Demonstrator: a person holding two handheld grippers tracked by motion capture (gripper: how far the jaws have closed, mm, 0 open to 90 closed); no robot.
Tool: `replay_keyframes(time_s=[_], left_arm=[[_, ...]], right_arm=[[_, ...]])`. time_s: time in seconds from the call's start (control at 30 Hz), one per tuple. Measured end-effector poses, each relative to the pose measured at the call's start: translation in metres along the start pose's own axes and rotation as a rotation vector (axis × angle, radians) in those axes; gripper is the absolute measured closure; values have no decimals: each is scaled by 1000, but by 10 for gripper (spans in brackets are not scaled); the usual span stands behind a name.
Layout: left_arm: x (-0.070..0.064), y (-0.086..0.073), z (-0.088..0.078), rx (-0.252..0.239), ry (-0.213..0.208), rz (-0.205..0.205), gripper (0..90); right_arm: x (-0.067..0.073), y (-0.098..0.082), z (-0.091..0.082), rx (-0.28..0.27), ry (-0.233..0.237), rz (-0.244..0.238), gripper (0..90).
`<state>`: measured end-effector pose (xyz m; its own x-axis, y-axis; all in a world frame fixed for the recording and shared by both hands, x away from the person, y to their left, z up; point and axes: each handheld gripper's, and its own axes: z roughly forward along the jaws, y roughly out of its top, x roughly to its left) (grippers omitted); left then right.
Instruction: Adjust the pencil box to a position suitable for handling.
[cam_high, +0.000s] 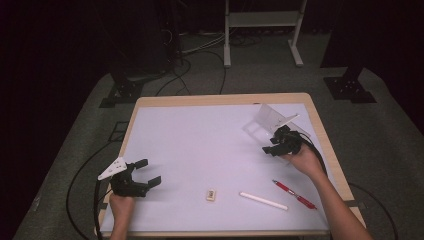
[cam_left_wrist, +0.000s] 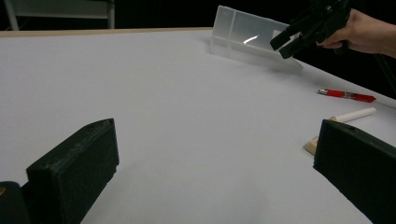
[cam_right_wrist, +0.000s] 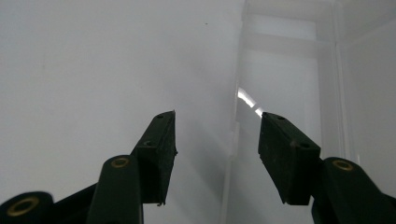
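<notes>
work in hand: the right gripper (cam_high: 270, 148) reaches for the clear plastic box (cam_high: 270, 121) at the far right of the table (cam_high: 220, 99); i judge this an approach to a grasp, not yet a hold.
box: translucent, open, with its lid tilted up behind it; nothing can be made out inside.
right gripper: in the right gripper view the jaws stand apart on either side of the box's near wall (cam_right_wrist: 236, 140), pads not pressing on it; the box is not yet gripped.
left gripper: the left gripper (cam_high: 145, 176) rests at the near left of the table, jaws spread wide with nothing between them.
items waiting: a red pen (cam_high: 294, 194), a white stick (cam_high: 263, 201) like a chalk or capped marker, and a small cream eraser (cam_high: 211, 194) lie on the near right of the table, well apart from the box.
done so far: judging by how they lie, none of the three is packed.
left to do: probably steadying the box, then putting the items in.
writing: a dark mark on the eraser, too small to read; no brand or label legible elsewhere.
</notes>
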<state>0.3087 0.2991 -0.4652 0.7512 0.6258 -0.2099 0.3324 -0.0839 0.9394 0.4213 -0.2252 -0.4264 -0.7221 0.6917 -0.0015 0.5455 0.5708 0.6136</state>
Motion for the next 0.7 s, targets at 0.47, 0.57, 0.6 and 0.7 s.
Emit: replay_keyframes(time_s=[0.47, 0.57, 0.6, 0.7], left_arm=[[0, 0, 0, -1, -1, -3, 0], [0, 0, 0, 0, 0, -4, 0], [0, 0, 0, 0, -1, -5, 0], [0, 0, 0, -1, 0, -3, 0]], right_arm=[[-6, -2, 15, 46, 4, 8, 527], [-5, -2, 17, 53, 7, 6, 550], [-5, -1, 17, 60, 4, 0, 555], [-5, -1, 17, 58, -1, 0, 572]])
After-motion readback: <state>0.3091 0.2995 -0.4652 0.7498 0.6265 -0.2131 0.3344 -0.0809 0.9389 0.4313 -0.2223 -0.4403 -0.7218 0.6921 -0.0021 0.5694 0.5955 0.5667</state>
